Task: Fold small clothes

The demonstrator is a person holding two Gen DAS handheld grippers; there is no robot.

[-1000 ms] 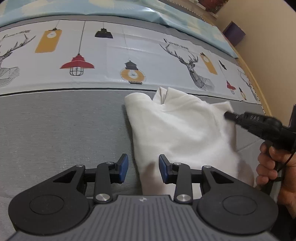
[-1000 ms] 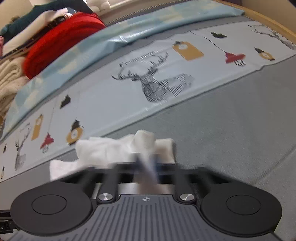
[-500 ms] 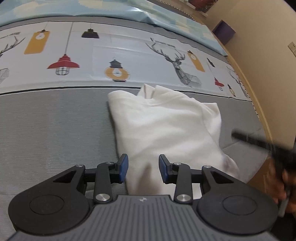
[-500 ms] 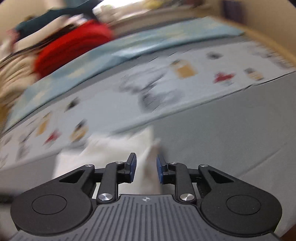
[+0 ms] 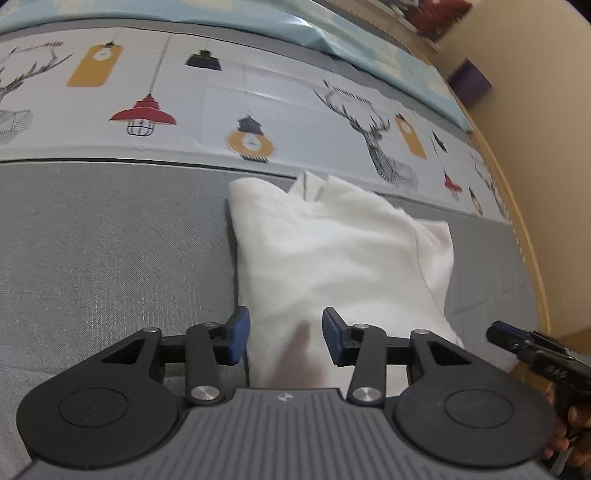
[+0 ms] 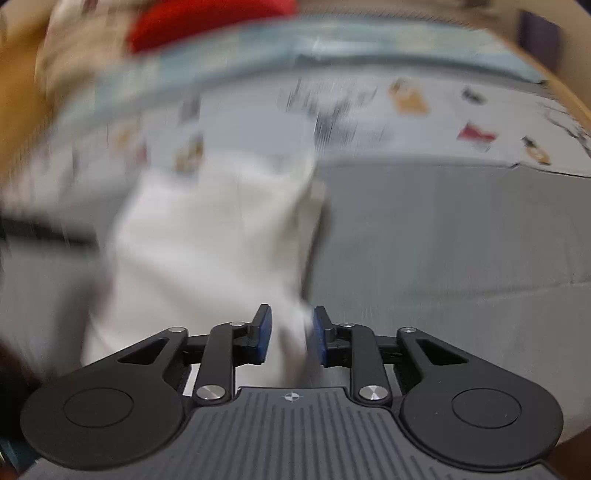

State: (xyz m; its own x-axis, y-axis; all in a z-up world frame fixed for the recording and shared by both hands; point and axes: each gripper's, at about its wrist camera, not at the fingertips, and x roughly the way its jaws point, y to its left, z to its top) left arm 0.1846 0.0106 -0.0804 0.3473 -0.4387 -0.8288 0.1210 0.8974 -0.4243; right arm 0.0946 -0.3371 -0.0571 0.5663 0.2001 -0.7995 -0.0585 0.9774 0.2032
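Observation:
A white garment (image 5: 332, 251) lies folded on the grey bed cover (image 5: 92, 240), its near edge under my left gripper (image 5: 285, 334). That gripper's jaws are opening; cloth lies between the blue pads (image 5: 238, 332) but they do not press it. In the blurred right wrist view the garment (image 6: 207, 236) spreads ahead and to the left. My right gripper (image 6: 290, 332) is opening too, with a corner of cloth loose between its pads. The left wrist view shows the right gripper (image 5: 517, 341) off the garment's near right corner, held by a hand (image 5: 576, 424).
Beyond the grey strip runs a pale sheet printed with deer and lamps (image 5: 258, 92), then a light blue quilt (image 5: 369, 48). A wooden bed edge (image 5: 532, 236) curves along the right, with a purple box (image 5: 471, 81) by the wall. Red folded cloth (image 6: 207, 22) lies far back.
My right gripper has opened, let go of the white cloth and pulled back from the garment's right edge toward its near right corner. The left jaws stand slightly wider.

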